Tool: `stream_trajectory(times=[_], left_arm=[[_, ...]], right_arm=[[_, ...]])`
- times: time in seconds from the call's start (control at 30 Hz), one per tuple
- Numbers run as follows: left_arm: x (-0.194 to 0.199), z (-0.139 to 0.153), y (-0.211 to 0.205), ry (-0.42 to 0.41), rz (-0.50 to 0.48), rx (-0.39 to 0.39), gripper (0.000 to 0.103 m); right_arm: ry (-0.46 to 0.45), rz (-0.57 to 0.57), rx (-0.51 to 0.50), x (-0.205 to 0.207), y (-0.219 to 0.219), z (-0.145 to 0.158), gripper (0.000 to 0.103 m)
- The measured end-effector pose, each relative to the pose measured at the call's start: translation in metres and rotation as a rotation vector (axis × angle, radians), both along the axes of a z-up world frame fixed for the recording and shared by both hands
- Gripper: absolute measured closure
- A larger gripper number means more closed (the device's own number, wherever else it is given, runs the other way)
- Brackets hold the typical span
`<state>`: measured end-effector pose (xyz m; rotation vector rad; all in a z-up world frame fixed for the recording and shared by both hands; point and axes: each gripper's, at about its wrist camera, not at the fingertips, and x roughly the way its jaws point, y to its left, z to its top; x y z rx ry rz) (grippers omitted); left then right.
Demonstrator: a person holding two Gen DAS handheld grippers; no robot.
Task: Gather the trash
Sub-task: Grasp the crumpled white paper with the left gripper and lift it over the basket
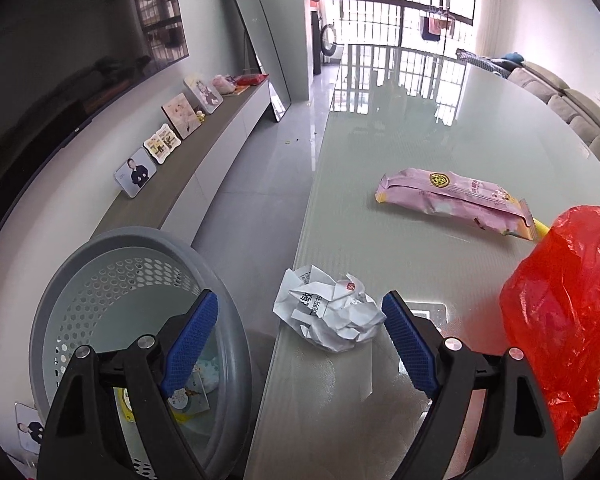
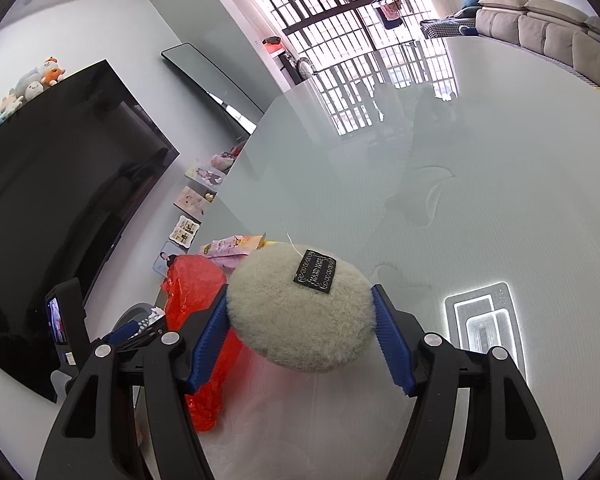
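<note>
The left gripper (image 1: 300, 312) has its jaws spread wide apart, one on each side of a crumpled paper ball (image 1: 327, 312). The ball is white with black printed characters and a small red mark, tightly creased, and lies on the pale glass surface (image 1: 400, 128) near its left edge. Neither blue pad (image 1: 410, 346) touches the paper.

Beyond it lies a pink snack wrapper (image 1: 456, 200), flattened, with a round yellow emblem and yellow crimped ends. A translucent red plastic bag (image 1: 564, 312), wrinkled and bunched, sits to the right, close to the wrapper's near end.

Beside the surface, on the left, stands a grey perforated waste basket (image 1: 112, 280); packaging scraps lie at its bottom.

The right gripper (image 2: 300, 300) has its jaws clamped on a round, cream-coloured fleecy pad (image 2: 296, 320) carrying a black rectangular label (image 2: 315, 271). Both blue pads press against its rim. From the right wrist view, the red plastic bag lies just left of the pad, with the pink wrapper behind it.
</note>
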<state>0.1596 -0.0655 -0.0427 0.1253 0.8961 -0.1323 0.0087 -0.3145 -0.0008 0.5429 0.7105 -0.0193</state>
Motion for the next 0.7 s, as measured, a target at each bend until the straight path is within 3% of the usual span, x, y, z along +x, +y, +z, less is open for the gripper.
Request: stream_trajectory(times=[0.07,0.2,0.33,0.7], left_arm=[[0.002,0.0,0.001,0.002,0.005,-0.004,0.023],[-0.001,0.001,0.002,0.003,-0.013,-0.019,0.049],[-0.01,0.005,0.001,-0.011,-0.038,-0.032,0.061],[-0.044,0.029,0.025,-0.05,-0.028,-0.065,0.061]], right_arm=[[-0.001,0.003,-0.001,0.001,0.0,0.001,0.037],[-0.001,0.003,-0.001,0.002,0.0,0.002,0.037],[0.0,0.003,-0.003,0.001,0.0,0.001,0.037],[0.009,0.009,-0.024,-0.001,0.005,0.0,0.037]])
